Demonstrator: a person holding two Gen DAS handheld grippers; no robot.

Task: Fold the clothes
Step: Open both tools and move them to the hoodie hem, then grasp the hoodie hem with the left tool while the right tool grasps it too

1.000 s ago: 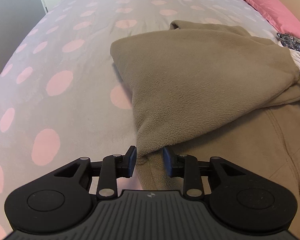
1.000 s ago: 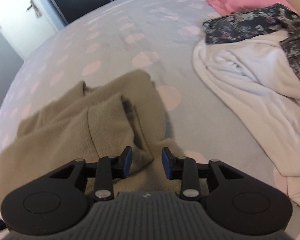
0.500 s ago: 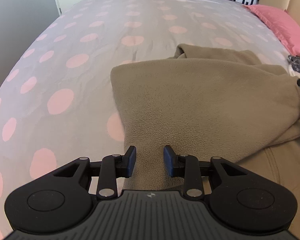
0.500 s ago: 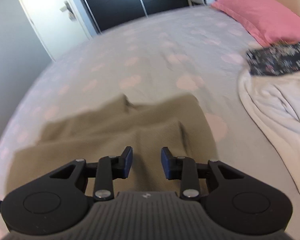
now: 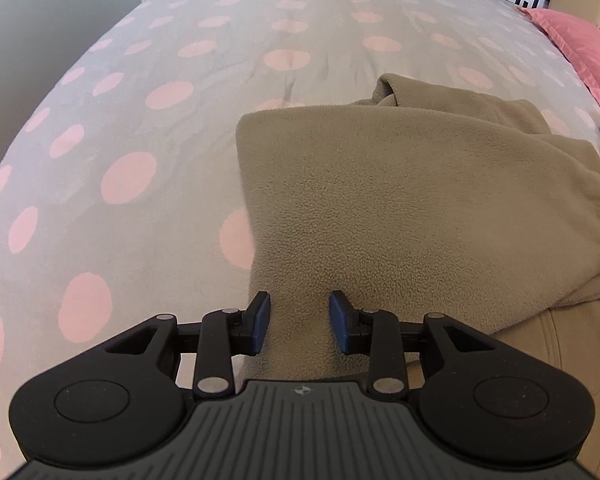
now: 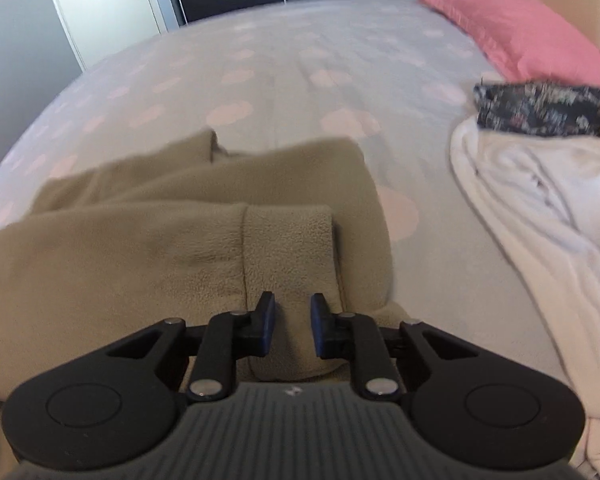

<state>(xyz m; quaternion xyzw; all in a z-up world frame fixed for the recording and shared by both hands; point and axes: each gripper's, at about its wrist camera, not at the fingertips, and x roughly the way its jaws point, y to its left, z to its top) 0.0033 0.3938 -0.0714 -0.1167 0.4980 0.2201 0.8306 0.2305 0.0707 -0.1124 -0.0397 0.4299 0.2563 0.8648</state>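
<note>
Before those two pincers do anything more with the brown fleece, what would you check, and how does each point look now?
1. Fleece lies between the left gripper's fingers: ok.
2. Left pads press the fleece: cannot tell.
3. Cuff lies between the right gripper's fingers, jaws closing: ok.
4. Right grip firm: not ok, gaps remain beside the pads.
5. White garment lies apart from the fleece: ok.
6. Bedspread beside the fleece is bare: ok.

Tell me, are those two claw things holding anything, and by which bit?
Both straddle the tan fleece garment. The left gripper has its near edge between its fingers. The right gripper is closing on a folded flap. Whether either actually pinches it, I cannot tell.
</note>
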